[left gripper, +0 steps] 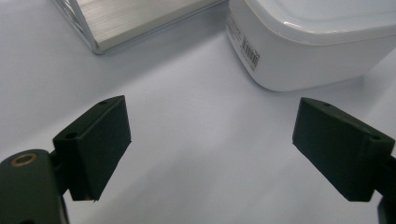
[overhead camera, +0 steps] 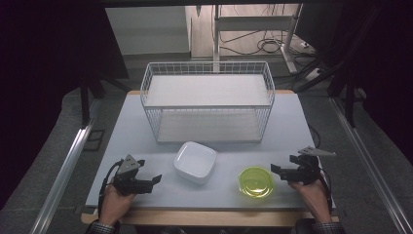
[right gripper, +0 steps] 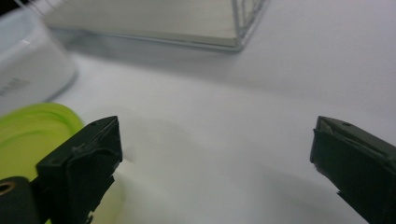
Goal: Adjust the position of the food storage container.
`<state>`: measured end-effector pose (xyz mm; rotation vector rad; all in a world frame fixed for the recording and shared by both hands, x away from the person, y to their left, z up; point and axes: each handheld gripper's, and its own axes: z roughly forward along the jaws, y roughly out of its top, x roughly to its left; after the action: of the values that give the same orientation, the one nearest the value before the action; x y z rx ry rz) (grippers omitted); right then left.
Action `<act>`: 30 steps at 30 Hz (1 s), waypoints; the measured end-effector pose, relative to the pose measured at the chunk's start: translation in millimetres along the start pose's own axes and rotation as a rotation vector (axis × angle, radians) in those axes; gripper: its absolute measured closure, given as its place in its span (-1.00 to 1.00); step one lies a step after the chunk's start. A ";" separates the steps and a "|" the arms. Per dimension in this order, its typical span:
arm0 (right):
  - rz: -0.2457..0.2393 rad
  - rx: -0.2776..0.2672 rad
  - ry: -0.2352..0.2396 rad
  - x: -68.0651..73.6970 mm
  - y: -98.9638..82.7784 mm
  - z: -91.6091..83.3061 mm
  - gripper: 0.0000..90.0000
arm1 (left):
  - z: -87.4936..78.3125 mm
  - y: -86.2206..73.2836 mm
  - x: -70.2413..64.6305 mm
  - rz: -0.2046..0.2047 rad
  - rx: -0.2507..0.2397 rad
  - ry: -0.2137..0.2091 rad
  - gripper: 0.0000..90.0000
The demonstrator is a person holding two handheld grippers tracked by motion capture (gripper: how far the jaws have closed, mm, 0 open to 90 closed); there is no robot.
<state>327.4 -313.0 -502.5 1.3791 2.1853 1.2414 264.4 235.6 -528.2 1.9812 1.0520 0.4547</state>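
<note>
Holding my left gripper (overhead camera: pixel 157 179) and right gripper (overhead camera: pixel 276 168) both wide apart, empty | white wire basket (overhead camera: pixel 208 100) far behind on grey table (overhead camera: pixel 146 141) | glossy square white bowl (overhead camera: pixel 195 162) between grippers | round translucent green bowl (overhead camera: pixel 255 181) just beside right gripper.

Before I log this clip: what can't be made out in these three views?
- White square dish: barcode label too small and blurred to read in the left gripper view; the top edge cuts the dish off.
- Green round lid: in the right gripper view the left edge and a jaw hide most of it.
- Wire basket: just a corner, blurred, in the right gripper view.
- Both hand-held grippers are open and hold nothing.
</note>
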 end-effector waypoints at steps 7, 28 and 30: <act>0.030 -0.007 -0.022 -0.6 1.2 -2.1 -0.73 | 2.0 -0.5 1.3 -0.009 -0.017 -0.021 -0.78; -0.004 0.046 -0.005 11.2 6.7 -5.3 -0.13 | 11.2 -0.2 -5.4 0.029 0.024 -0.035 -0.82; -0.014 0.038 -0.004 12.7 7.8 -6.4 -0.06 | 11.3 -0.1 -5.5 0.031 0.025 -0.036 -0.82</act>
<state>321.8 -304.3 -490.1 1.3777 2.2222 1.1972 268.3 225.5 -534.7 2.0227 1.0110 0.4227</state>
